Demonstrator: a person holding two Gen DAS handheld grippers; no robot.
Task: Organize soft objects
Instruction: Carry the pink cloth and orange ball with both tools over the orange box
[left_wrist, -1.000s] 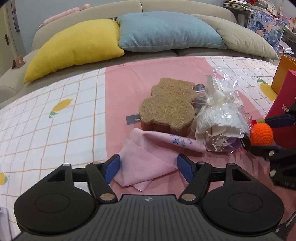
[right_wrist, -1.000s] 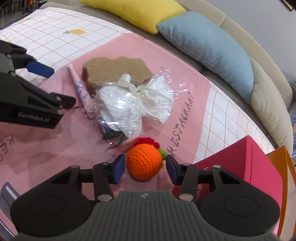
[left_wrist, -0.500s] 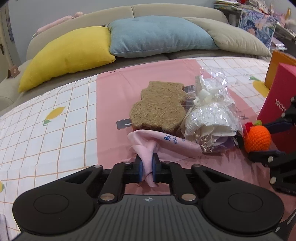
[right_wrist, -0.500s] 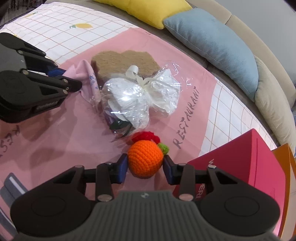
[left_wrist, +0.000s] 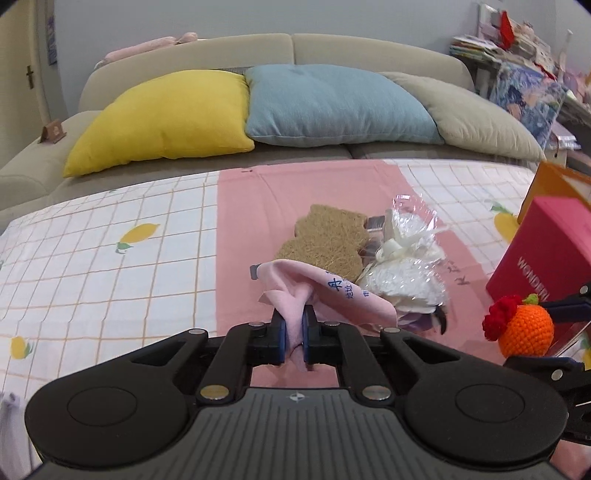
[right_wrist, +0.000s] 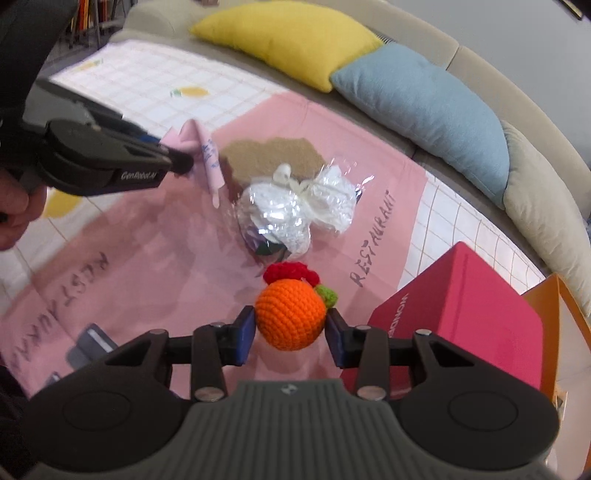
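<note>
My left gripper (left_wrist: 293, 332) is shut on a pink cloth (left_wrist: 325, 291) with blue print, which hangs lifted off the pink table mat. From the right wrist view the same cloth (right_wrist: 207, 158) dangles from the left gripper (right_wrist: 181, 162). An orange crocheted ball (right_wrist: 290, 319) with a red tuft and green leaf sits squeezed between the pads of my right gripper (right_wrist: 290, 334), raised above the mat. In the left wrist view that ball (left_wrist: 524, 326) shows at the right edge. A brown fibre pad (left_wrist: 325, 240) and a cellophane-wrapped white bundle (left_wrist: 402, 266) lie on the mat.
A magenta box (right_wrist: 461, 314) and an orange box (right_wrist: 557, 306) stand at the right of the table. Yellow (left_wrist: 166, 118), blue (left_wrist: 332, 103) and beige (left_wrist: 476, 110) cushions lie on the sofa behind. A dark card (right_wrist: 90, 345) lies on the mat near me. A person's hand (right_wrist: 13, 214) holds the left gripper.
The left gripper shut on the pink cloth and lifted it off the mat. The right gripper closed on the orange ball and raised it.
</note>
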